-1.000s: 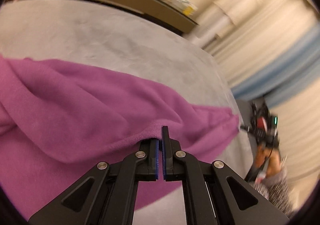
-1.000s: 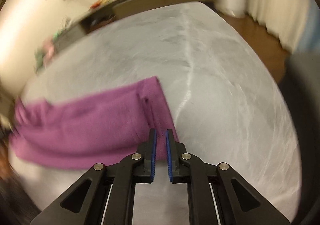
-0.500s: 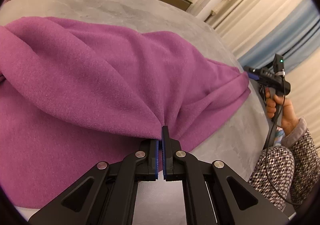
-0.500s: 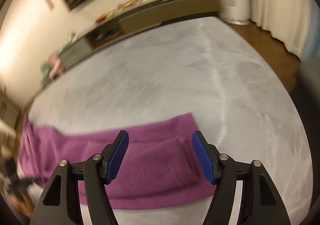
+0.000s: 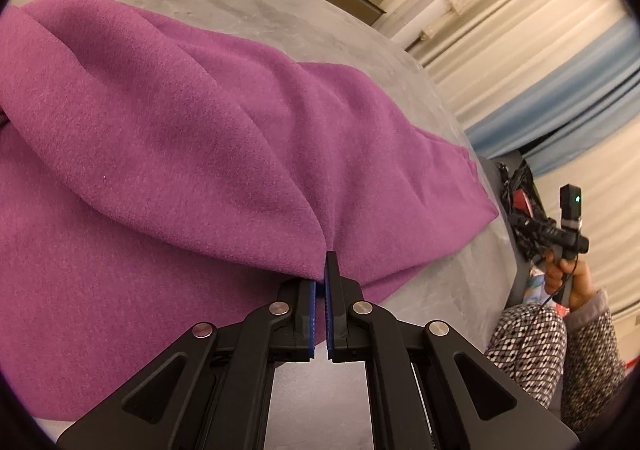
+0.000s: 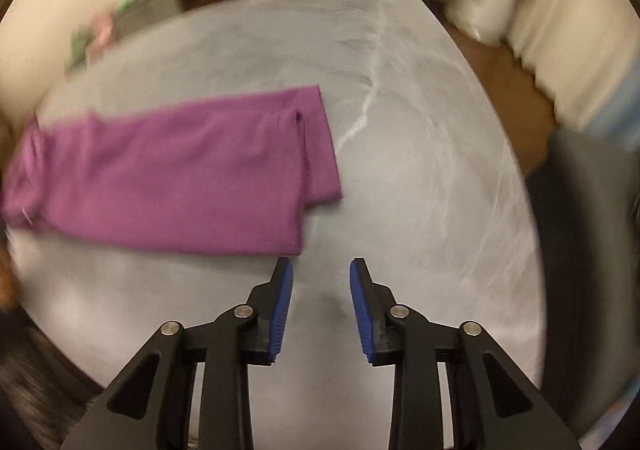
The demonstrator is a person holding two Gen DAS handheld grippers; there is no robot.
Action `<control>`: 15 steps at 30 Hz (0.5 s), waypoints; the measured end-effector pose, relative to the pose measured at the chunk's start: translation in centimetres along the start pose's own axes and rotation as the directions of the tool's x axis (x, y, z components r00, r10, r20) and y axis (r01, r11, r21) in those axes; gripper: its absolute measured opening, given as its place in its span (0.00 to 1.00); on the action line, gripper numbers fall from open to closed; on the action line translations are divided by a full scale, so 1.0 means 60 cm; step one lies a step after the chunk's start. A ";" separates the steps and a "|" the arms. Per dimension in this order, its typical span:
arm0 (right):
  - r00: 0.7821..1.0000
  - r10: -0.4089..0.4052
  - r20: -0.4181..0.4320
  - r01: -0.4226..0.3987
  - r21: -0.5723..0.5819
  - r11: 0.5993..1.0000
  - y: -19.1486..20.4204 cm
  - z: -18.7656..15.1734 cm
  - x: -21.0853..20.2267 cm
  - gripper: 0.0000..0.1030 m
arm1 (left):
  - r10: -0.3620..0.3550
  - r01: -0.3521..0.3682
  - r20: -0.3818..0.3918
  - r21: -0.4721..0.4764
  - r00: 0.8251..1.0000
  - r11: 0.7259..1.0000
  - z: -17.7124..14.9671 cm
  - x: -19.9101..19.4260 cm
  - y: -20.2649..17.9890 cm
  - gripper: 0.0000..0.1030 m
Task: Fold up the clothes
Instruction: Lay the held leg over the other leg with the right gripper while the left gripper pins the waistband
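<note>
My left tongs (image 5: 322, 270) pinch a fold of purple garment (image 5: 200, 138) on the grey marbled worktop (image 6: 420, 170). My right tongs (image 6: 321, 270), just widened, hang empty above bare worktop; cream curtains (image 5: 520, 22) line the room.

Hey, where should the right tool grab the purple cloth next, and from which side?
Probably the near right corner of the purple cloth, approached from the bare table on its right. That folded edge lies flat with layers stacked, just ahead of the right tool, whose jaws have just been opening with nothing between them. The left tool is shut on the cloth's other end.
</note>
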State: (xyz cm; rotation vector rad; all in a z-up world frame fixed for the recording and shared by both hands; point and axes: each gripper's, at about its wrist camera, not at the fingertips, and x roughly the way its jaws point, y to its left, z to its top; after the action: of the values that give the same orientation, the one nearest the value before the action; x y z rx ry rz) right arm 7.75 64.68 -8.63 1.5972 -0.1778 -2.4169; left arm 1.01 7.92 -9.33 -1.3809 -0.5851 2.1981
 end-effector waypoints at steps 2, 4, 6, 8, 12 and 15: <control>0.995 0.103 0.012 -0.104 0.181 0.978 -0.019 0.011 0.008 0.70 | -0.004 0.004 0.005 0.001 1.000 1.000 -0.001 -0.003 -0.001 0.03; 0.989 0.150 -0.003 -0.143 0.283 0.949 -0.024 0.019 0.033 0.70 | -0.015 0.015 0.016 -0.004 1.000 1.000 -0.004 -0.011 -0.001 0.03; 0.992 0.117 -0.038 -0.101 0.283 0.954 -0.012 0.031 0.062 0.70 | -0.032 0.032 0.033 -0.013 0.999 0.999 -0.003 -0.021 0.001 0.11; 0.993 0.108 -0.055 -0.089 0.271 0.959 0.000 0.037 0.083 0.55 | -0.057 0.059 0.061 -0.035 0.997 0.998 0.003 -0.033 0.006 0.25; 0.996 0.063 -0.065 -0.051 0.172 0.984 0.047 0.056 0.097 0.12 | -0.071 0.077 0.077 -0.087 0.995 0.993 0.027 -0.033 0.020 0.17; 1.000 0.007 -0.007 -0.006 0.081 0.997 0.088 0.101 0.073 0.07 | -0.051 0.059 0.075 -0.104 0.996 0.993 0.063 -0.033 0.023 0.02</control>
State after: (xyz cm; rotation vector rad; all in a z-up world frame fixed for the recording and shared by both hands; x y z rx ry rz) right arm 1.25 58.26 -8.88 1.6365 -0.2819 -2.4276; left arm -1.90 5.29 -7.23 -1.3251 -0.7677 2.2087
